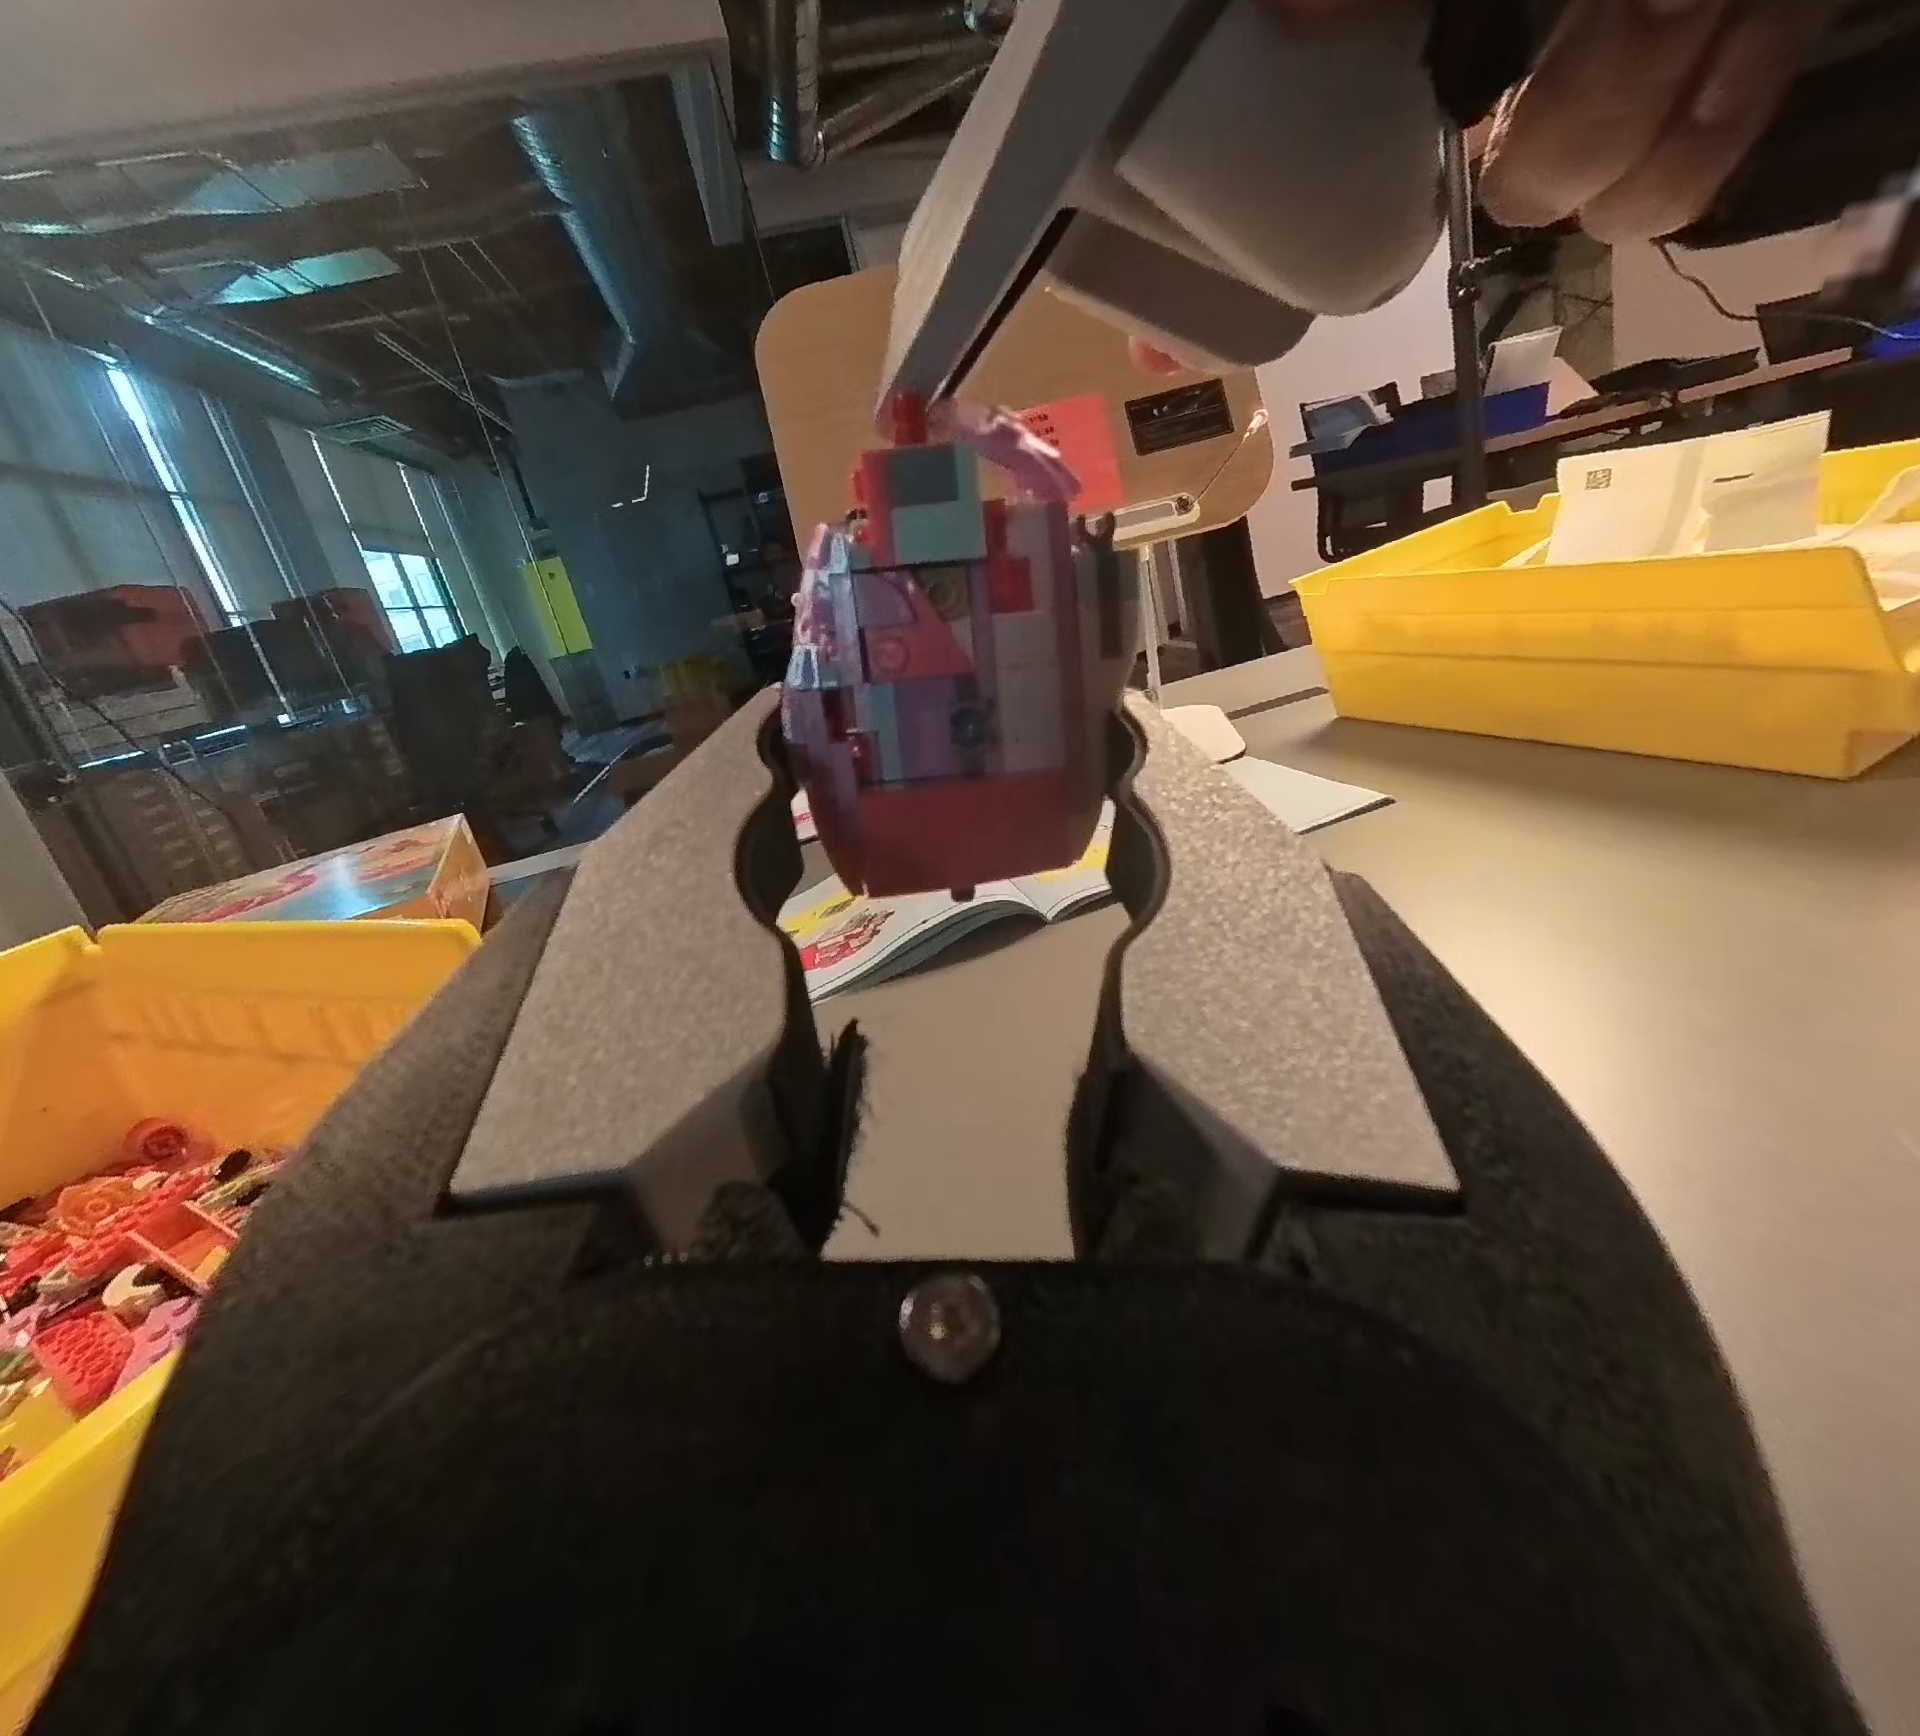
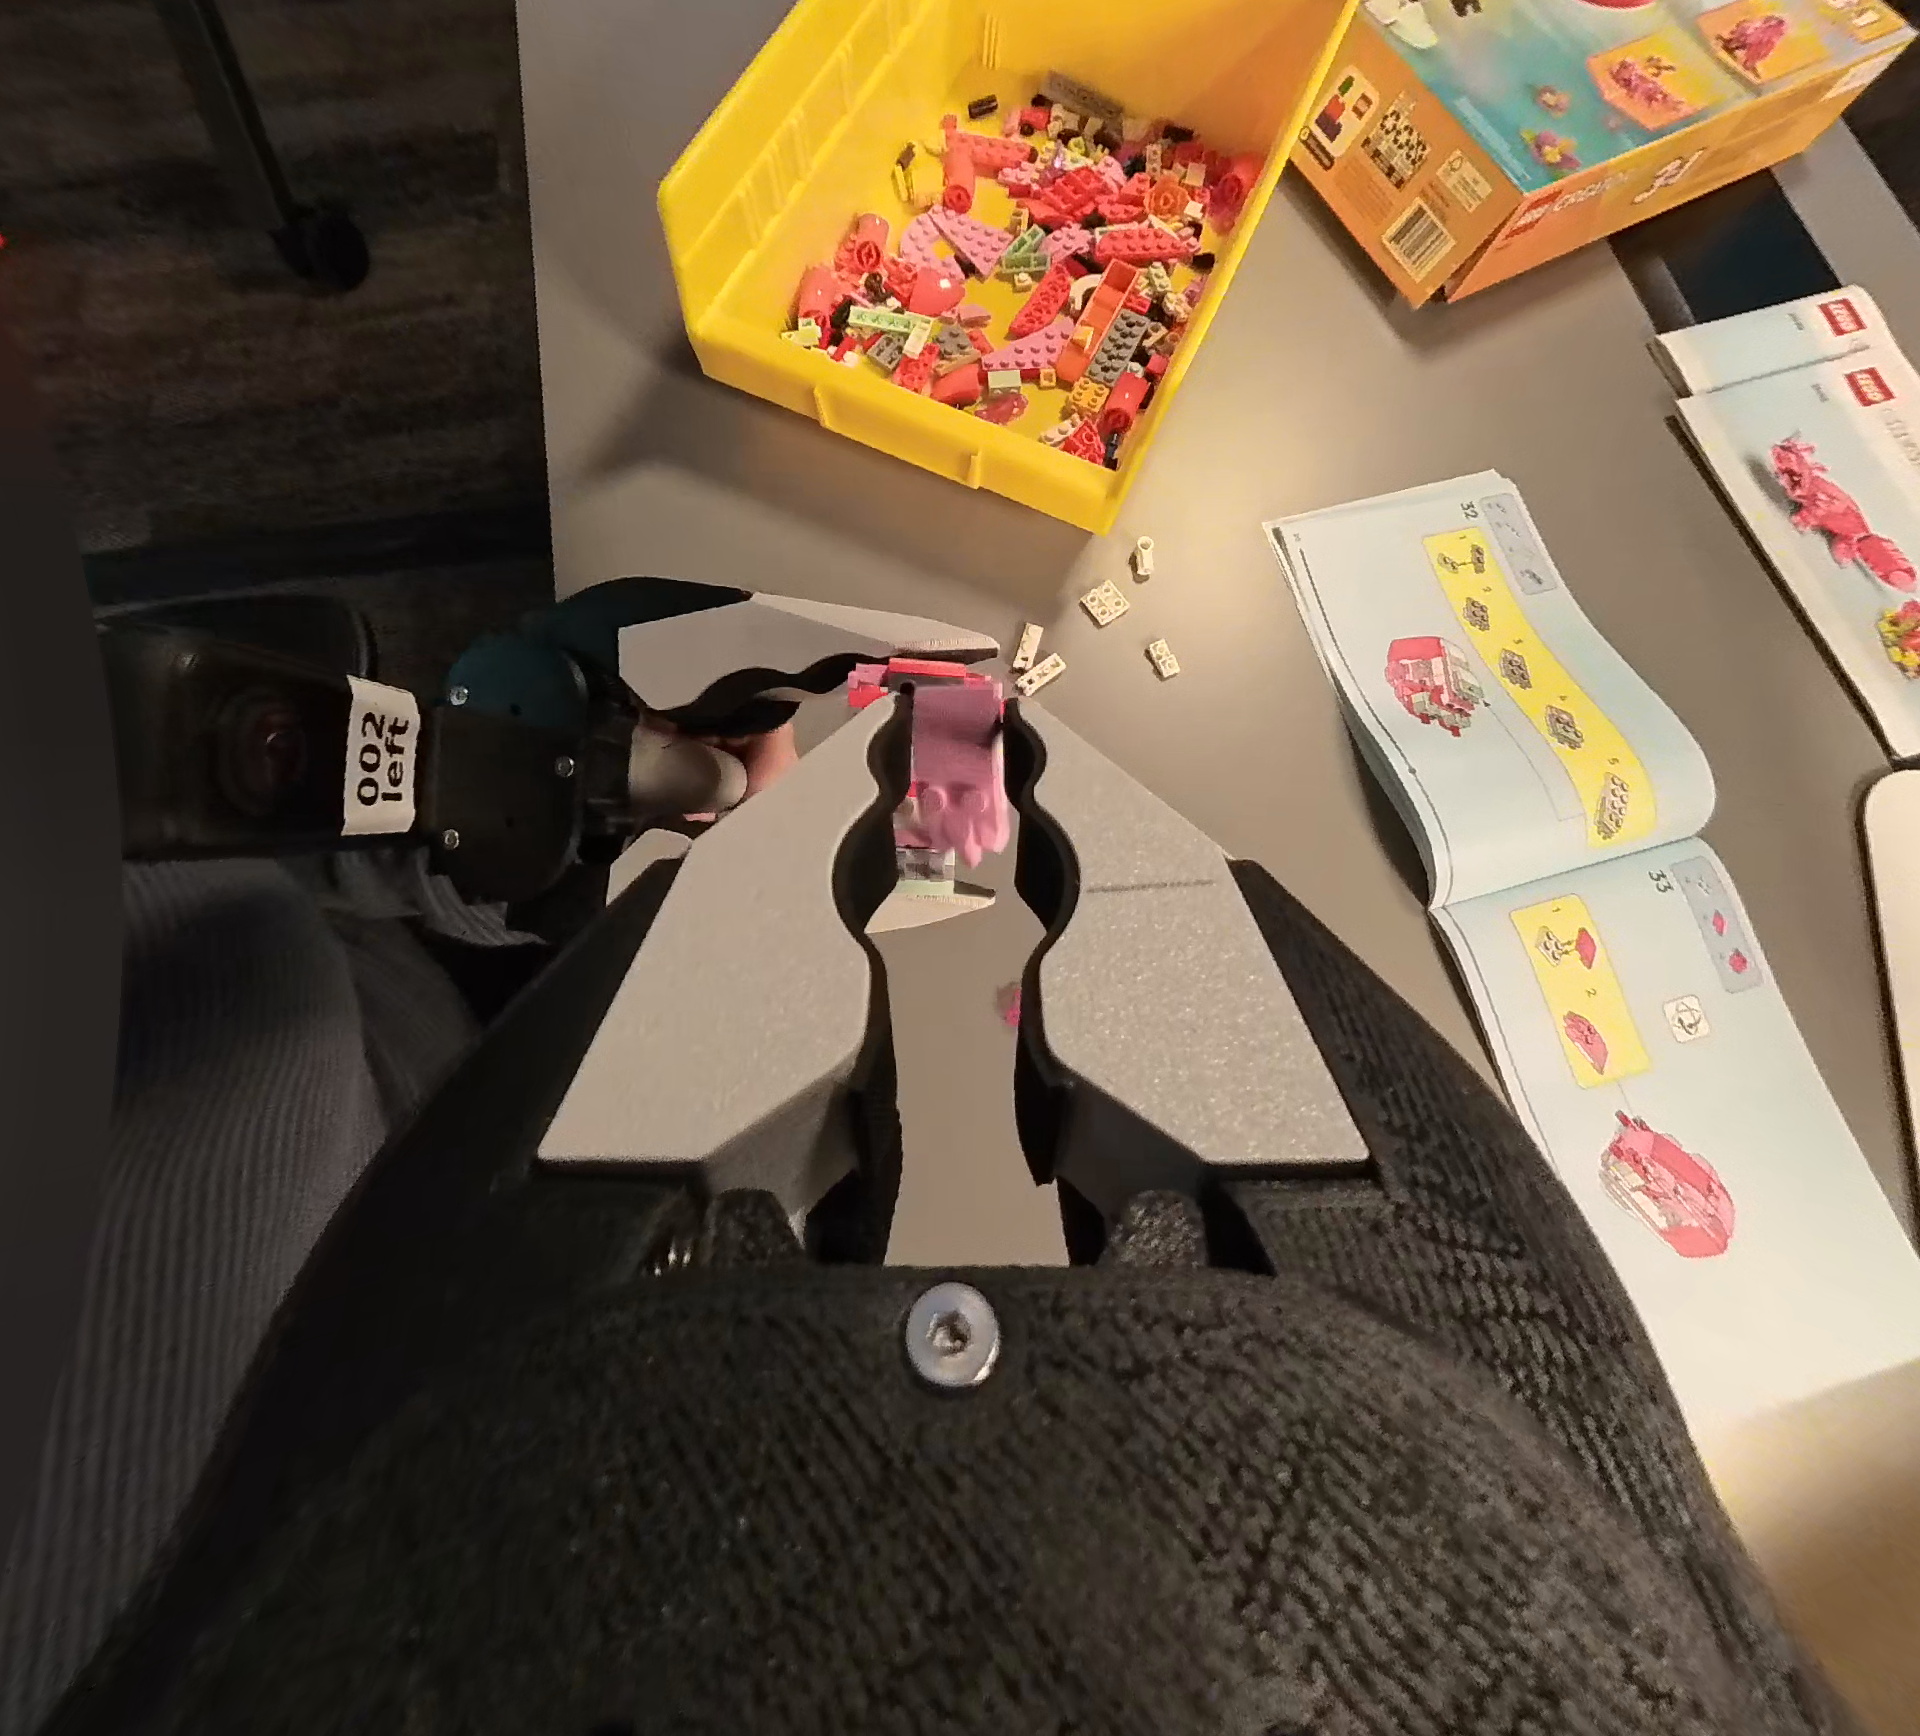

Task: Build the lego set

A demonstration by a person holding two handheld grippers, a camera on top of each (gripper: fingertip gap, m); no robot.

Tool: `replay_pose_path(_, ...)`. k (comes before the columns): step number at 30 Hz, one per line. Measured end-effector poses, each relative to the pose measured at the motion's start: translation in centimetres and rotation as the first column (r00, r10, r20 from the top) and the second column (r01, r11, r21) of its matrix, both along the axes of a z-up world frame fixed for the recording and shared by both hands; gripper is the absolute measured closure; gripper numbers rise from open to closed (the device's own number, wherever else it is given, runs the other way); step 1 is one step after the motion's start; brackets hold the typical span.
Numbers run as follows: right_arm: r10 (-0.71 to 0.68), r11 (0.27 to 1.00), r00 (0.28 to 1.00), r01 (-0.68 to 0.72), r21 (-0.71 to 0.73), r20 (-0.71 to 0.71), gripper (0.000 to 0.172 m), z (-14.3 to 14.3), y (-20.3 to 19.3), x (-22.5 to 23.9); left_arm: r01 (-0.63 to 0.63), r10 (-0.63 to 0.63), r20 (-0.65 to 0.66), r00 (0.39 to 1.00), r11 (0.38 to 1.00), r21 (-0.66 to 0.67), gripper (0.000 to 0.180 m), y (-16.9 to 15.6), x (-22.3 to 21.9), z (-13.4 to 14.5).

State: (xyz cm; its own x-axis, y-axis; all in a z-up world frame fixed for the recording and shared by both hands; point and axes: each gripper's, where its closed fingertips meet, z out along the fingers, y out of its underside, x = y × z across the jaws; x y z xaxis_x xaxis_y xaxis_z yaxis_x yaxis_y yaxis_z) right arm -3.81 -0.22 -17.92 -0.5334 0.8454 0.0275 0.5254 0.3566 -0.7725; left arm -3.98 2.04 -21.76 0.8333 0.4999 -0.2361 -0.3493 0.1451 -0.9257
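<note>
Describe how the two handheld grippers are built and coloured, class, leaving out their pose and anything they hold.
Each gripper, left and right, has two flat grey wedge-shaped fingers with wavy black inner pads, on a black textured body with a silver screw. The left also carries a white tag and teal part. The person wears grey ribbed fabric.

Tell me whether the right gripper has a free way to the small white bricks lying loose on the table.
Probably not as it stands: the right gripper is shut on the pink brick model's top. Nothing covers the white bricks themselves.
</note>
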Motion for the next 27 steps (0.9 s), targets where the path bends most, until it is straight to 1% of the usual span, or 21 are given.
replay_pose_path(2,-0.006,1.000,1.000,0.006,-0.003,-0.007,0.159,0.1,0.0,-0.2,0.003,-0.003,0.003,1.000,1.000,0.002,0.123,0.0,-0.1,0.0)
replay_pose_path(4,-0.008,1.000,0.999,0.007,-0.022,-0.036,0.171,0.6,-0.1,-0.4,0.011,-0.011,0.014,1.000,1.000,0.000,0.123,0.1,0.0,0.0)
replay_pose_path(5,-0.015,0.999,0.998,0.013,-0.034,-0.059,0.172,1.0,0.0,-0.5,0.014,-0.014,0.021,1.000,1.000,0.001,0.123,0.2,0.0,0.0)
replay_pose_path(8,-0.064,0.997,0.993,0.060,-0.046,-0.099,0.172,1.4,1.3,-0.8,0.012,-0.012,0.059,0.998,1.000,0.008,0.123,-0.1,-0.7,-0.3)
replay_pose_path(10,-0.107,0.993,0.984,0.099,-0.064,-0.143,0.165,1.2,2.8,-0.9,-0.002,0.002,0.088,0.996,1.000,-0.005,0.124,-0.3,-1.3,-0.7)
replay_pose_path(11,-0.135,0.990,0.974,0.123,-0.076,-0.183,0.161,1.0,3.8,-1.0,-0.009,0.010,0.097,0.995,1.000,-0.011,0.124,-0.4,-1.7,-0.8)
replay_pose_path(13,-0.231,0.972,0.929,0.206,-0.118,-0.287,0.159,0.3,6.7,-1.3,-0.016,0.016,0.117,0.993,1.000,-0.006,0.124,-0.4,-2.0,-1.0)
replay_pose_path(14,-0.276,0.958,0.909,0.235,-0.161,-0.313,0.159,-0.6,8.0,-1.1,-0.015,0.015,0.118,0.993,1.000,-0.001,0.124,-0.6,-2.1,-1.0)
replay_pose_path(15,-0.306,0.946,0.900,0.251,-0.207,-0.309,0.157,-1.8,8.8,-0.7,-0.016,0.016,0.114,0.993,1.000,0.000,0.124,-0.7,-2.2,-1.1)
replay_pose_path(17,-0.318,0.938,0.902,0.253,-0.239,-0.292,0.149,-4.8,9.9,0.8,-0.012,0.012,0.109,0.994,1.000,-0.002,0.123,-0.5,-2.4,-1.2)
replay_pose_path(18,-0.282,0.947,0.922,0.224,-0.229,-0.266,0.147,-6.5,9.8,2.0,-0.007,0.007,0.105,0.994,1.000,-0.004,0.123,-0.6,-2.0,-1.0)
replay_pose_path(20,-0.111,0.980,0.978,0.079,-0.182,-0.174,0.138,-10.2,8.3,5.2,0.009,-0.008,0.105,0.994,1.000,-0.006,0.124,-0.5,-1.8,-1.1)
replay_pose_path(21,-0.026,0.990,0.993,0.010,-0.141,-0.114,0.138,-12.2,7.8,6.8,0.020,-0.019,0.108,0.994,1.000,-0.008,0.123,-0.4,-1.6,-1.2)
replay_pose_path(23,0.058,0.998,0.998,-0.058,-0.031,-0.018,0.137,-15.4,8.0,8.8,0.040,-0.039,0.112,0.993,0.999,-0.011,0.124,-0.2,-1.4,-1.3)
replay_pose_path(25,0.106,0.994,0.992,-0.108,0.023,0.066,0.134,-17.5,8.1,9.8,0.053,-0.051,0.112,0.992,0.998,-0.013,0.124,-0.1,-1.2,-1.4)
replay_pose_path(27,0.160,0.987,0.984,-0.161,0.005,0.082,0.134,-18.3,7.5,10.0,0.064,-0.062,0.114,0.992,0.998,-0.014,0.124,-0.1,-1.1,-1.4)
